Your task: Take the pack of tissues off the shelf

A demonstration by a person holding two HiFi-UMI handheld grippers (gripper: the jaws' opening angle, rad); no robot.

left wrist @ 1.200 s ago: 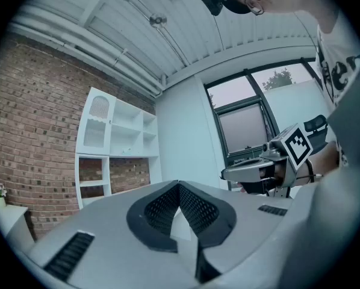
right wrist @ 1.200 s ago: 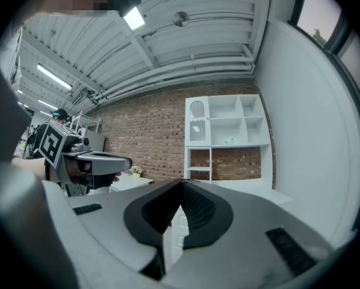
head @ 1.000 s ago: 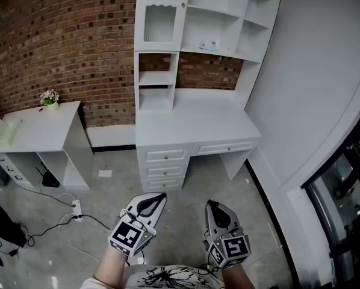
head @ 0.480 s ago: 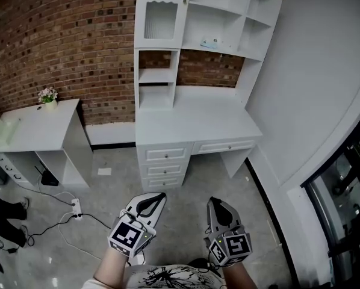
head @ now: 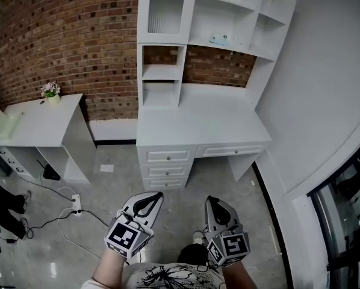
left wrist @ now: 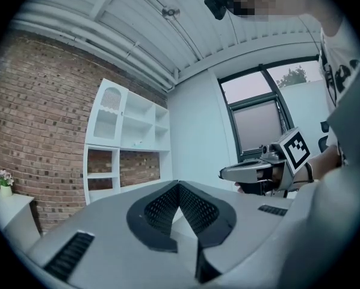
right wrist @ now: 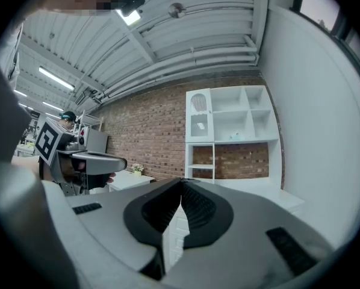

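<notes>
The small pale-blue pack of tissues [head: 219,40] lies on the upper open shelf [head: 243,48] of the white multi-compartment shelving unit [head: 168,17], right of the ribbed cabinet door [head: 164,14] and well apart from both grippers. The shelving unit stands on the rear edge of the white desk [head: 198,125], which backs onto the red-brown brick wall [head: 59,35]. The desk top is bare, and a stack of three white drawers [head: 165,168] sits beneath its left half. A white side table [head: 41,125] stands to the left of the desk, with a small potted flower plant [head: 50,91] at its back edge. A white power strip [head: 76,205] with a black cable lies on the grey floor [head: 186,203] near that table. The left gripper [head: 159,194] and the right gripper [head: 209,199] are held low over the floor in front of the desk, side by side, both pointing toward it. The black ribbed fingertips [left wrist: 162,206] of the left gripper are pressed together at the tips, with nothing between them. The fingertips [right wrist: 198,208] of the right gripper are likewise pressed together and empty.
</notes>
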